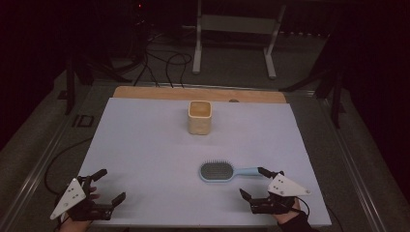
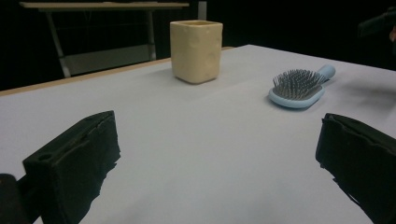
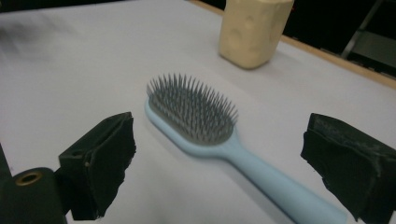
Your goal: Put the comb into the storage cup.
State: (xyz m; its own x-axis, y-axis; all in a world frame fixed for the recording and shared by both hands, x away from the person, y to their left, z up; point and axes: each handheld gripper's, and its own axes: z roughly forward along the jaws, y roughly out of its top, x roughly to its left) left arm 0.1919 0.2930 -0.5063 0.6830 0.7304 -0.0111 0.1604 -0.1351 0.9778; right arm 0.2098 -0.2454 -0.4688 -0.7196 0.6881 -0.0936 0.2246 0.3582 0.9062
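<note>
Right gripper fingers spread beside hairbrush handle, left gripper fingers spread, holding nothing

No writing, label, brand, number or sign can be read anywhere in these views. The hairbrush, the cup and the desk are plain, and the dark background is too dim to make out any lettering.

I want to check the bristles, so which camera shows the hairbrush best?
The right gripper view: the hairbrush lies close between open jaws, bristles up and sharp. The left gripper view shows it smaller, from the side; the high view shows it small, from above.
</note>
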